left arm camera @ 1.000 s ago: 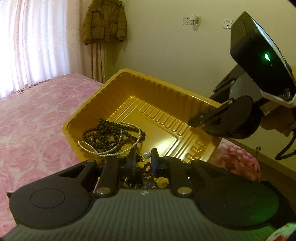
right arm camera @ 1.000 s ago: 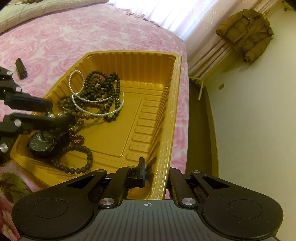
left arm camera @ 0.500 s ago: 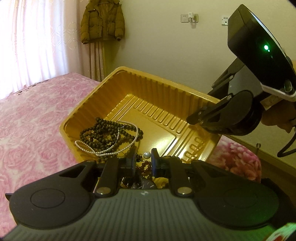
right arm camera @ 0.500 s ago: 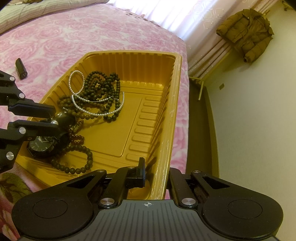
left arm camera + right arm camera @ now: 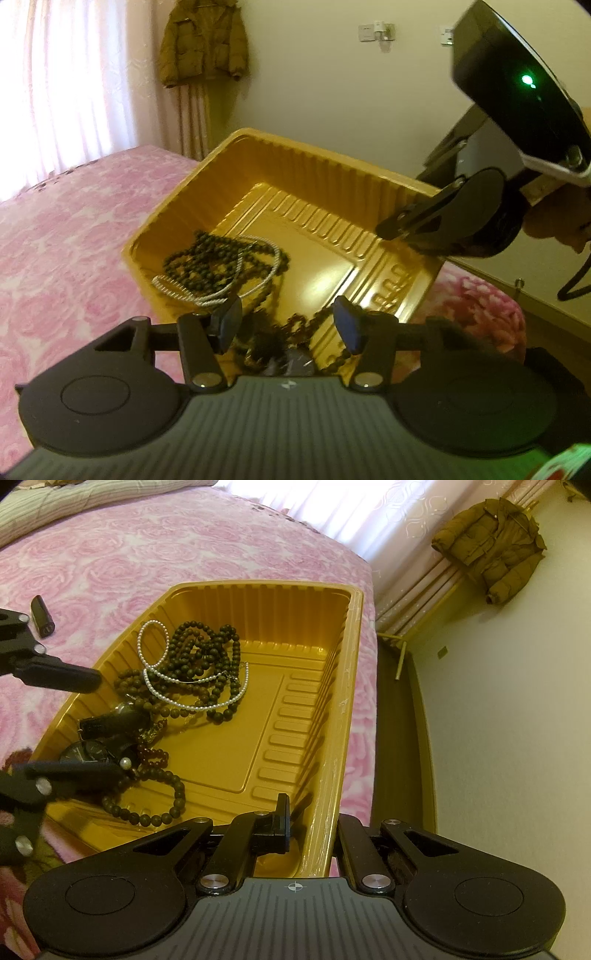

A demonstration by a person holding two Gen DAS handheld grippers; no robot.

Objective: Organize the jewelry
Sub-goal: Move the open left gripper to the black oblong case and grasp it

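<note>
The left gripper hangs over the near end of the gold plastic tray, and its jaws have just been opening: they now stand apart with nothing pressed between the pads. Below that gap a black watch and a small pearl bead lie on the tray floor, among loops of a brown bead strand. Farther along the tray lies a heap of dark round beads with a white pearl necklace looped through it, well clear of both grippers. The right gripper is clamped tight on the tray's right-hand wall near its near corner, one finger inside the tray and the other outside. The tray is thin, glossy moulded plastic, rectangular with rounded corners, fluted walls and short raised ribs along the floor's edge; it rests on a bedspread of soft pink rose pattern. A small dark cylinder lies on the cover left of the tray. A brown padded jacket hangs by the pale curtain at the far wall. From the left wrist the watch is mostly hidden behind the gripper's body and blurred, and the beads there are smeared. From the right wrist the left gripper is cut off at the frame's left edge.
</note>
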